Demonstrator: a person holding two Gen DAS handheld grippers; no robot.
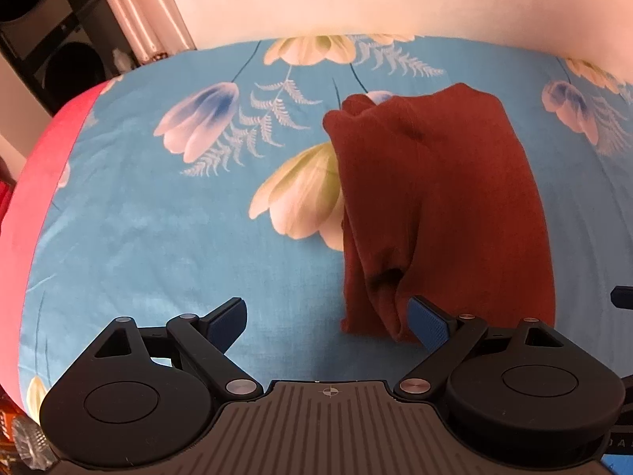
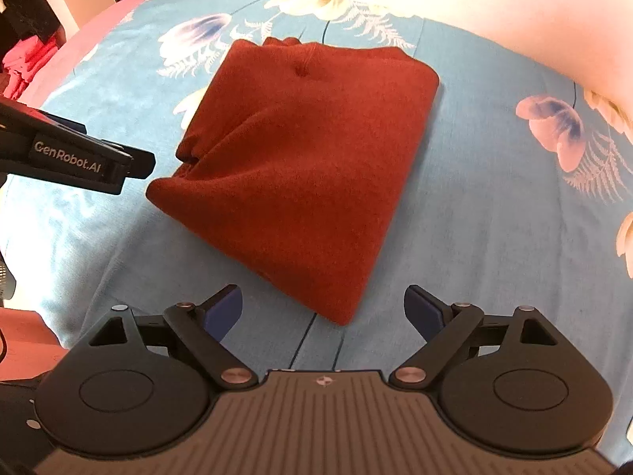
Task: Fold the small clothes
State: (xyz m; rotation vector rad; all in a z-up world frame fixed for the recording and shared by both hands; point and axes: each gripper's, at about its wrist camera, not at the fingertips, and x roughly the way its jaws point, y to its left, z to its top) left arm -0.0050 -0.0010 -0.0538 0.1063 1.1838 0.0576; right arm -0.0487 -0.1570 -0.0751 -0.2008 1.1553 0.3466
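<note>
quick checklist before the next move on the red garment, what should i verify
1. Right gripper free of cloth: ok, jaws wide, nothing between them.
2. Left gripper free of cloth: ok, jaws open; one pad overlaps the garment's near edge in its own view, contact cannot tell.
3. Red garment folded into a compact block: ok, though its left end is bunched and puckered.
4. Garment lying fully on the floral bedsheet: ok, sheet shows all round it.
5. Layers underneath lying flat: cannot tell, hidden.
6. More clothes waiting on the bed: cannot tell, none in view.
</note>
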